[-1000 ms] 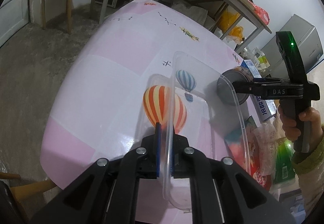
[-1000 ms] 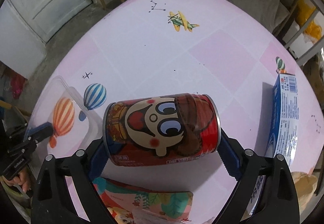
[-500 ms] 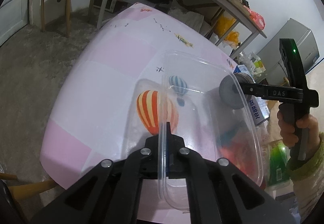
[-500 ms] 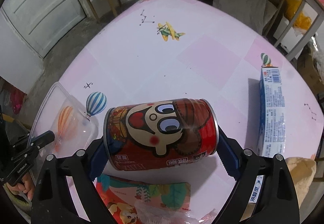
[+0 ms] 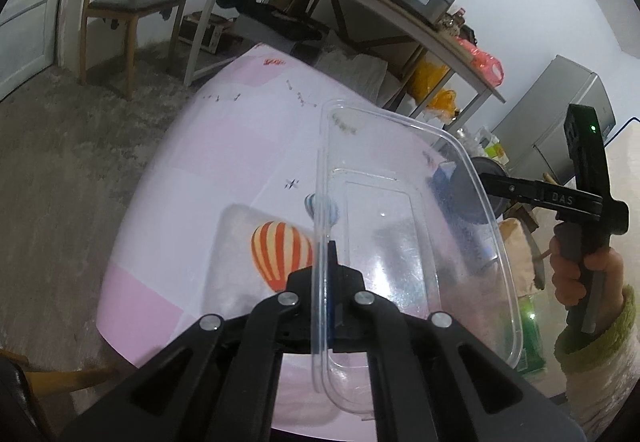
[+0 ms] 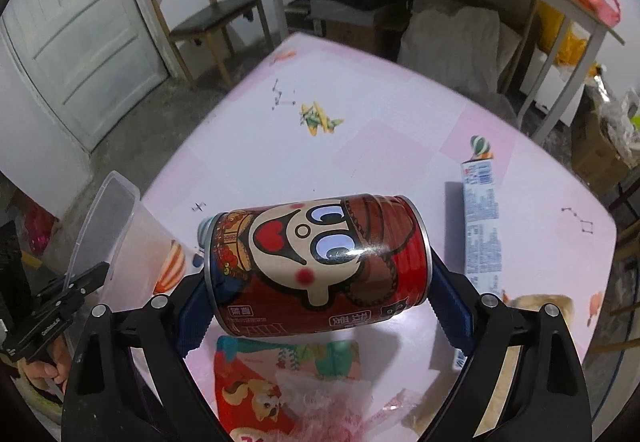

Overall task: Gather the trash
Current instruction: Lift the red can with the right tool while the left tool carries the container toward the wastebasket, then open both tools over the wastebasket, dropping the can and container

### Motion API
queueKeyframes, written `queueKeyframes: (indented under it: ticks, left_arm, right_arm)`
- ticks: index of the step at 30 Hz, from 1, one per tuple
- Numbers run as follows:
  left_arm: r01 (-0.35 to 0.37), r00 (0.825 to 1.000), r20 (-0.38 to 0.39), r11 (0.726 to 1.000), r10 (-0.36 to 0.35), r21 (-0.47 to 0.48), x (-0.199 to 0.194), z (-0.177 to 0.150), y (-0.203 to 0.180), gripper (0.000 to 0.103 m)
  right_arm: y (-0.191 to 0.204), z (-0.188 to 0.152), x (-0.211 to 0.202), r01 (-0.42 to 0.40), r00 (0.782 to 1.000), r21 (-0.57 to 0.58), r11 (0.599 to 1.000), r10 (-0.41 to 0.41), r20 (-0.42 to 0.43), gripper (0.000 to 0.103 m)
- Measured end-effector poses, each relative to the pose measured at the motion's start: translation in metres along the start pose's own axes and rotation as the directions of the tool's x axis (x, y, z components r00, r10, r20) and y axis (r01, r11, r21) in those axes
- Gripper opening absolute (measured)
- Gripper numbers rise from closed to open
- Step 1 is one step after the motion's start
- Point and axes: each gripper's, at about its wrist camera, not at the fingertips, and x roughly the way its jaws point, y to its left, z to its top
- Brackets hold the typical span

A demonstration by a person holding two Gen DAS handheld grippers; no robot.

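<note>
My left gripper [image 5: 328, 282] is shut on the rim of a clear plastic container [image 5: 404, 242], held tilted above the pink table [image 5: 224, 162]. It also shows at the left of the right wrist view [image 6: 108, 218]. My right gripper [image 6: 320, 290] is shut on a red cartoon-face can [image 6: 320, 262], held sideways above the table. In the left wrist view the can's end [image 5: 476, 194] shows through the container wall at the right, beside the container.
A blue and white box [image 6: 480, 234] lies on the table at the right. A red snack packet [image 6: 256, 386] and crumpled wrappers [image 6: 340, 406] lie under the can. A green packet [image 5: 528, 330] lies at the table's near right. A chair [image 5: 128, 2] and shelves stand beyond.
The left gripper has lifted and tilted the container up off the table. The right gripper has raised the can and both views now look higher into the room.
</note>
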Motion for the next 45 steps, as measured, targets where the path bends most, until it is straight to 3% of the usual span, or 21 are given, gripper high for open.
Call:
queueKeyframes:
  ticks: [9,18,26,29,33,35,40,45]
  left_arm:
    - [0.053,0.998,0.044,0.997,-0.055,0.058,-0.021,0.003,-0.033,0.000]
    - [0.131,0.988,0.057,0.979,-0.141,0.158,-0.039,-0.001,-0.090,0.000]
    - [0.265,0.963,-0.019,0.929,-0.270,0.259,-0.036,-0.016,-0.168,0.000]
    - [0.339,0.941,-0.092,0.895,-0.327,0.288,-0.029,-0.025,-0.203,0.000]
    - [0.421,0.907,-0.182,0.839,-0.381,0.345,-0.019,-0.037,-0.255,0.000]
    - [0.469,0.882,-0.244,0.801,-0.404,0.372,-0.010,-0.046,-0.286,0.000]
    - [0.557,0.821,-0.420,0.704,-0.387,0.440,0.023,-0.080,-0.370,0.000]
    - [0.590,0.773,-0.571,0.646,-0.278,0.484,0.066,-0.134,-0.448,0.000]
  right_arm:
    - [-0.013,-0.018,-0.055,0.005,0.996,0.031,1.000,-0.007,0.089,0.087]
    - [-0.036,-0.061,-0.123,0.036,0.982,0.089,0.995,-0.052,0.179,0.087]
    - [-0.069,-0.121,-0.176,0.063,0.966,0.223,0.973,-0.115,0.232,0.087]
    - [-0.086,-0.153,-0.196,0.071,0.956,0.304,0.950,-0.152,0.250,0.087]
    - [-0.117,-0.210,-0.227,0.091,0.939,0.457,0.885,-0.229,0.256,0.087]
    - [-0.132,-0.240,-0.239,0.104,0.932,0.531,0.841,-0.269,0.244,0.087]
    - [-0.174,-0.335,-0.257,0.121,0.920,0.732,0.671,-0.353,0.172,0.087]
    - [-0.209,-0.423,-0.238,0.096,0.936,0.867,0.489,-0.341,0.089,0.087]
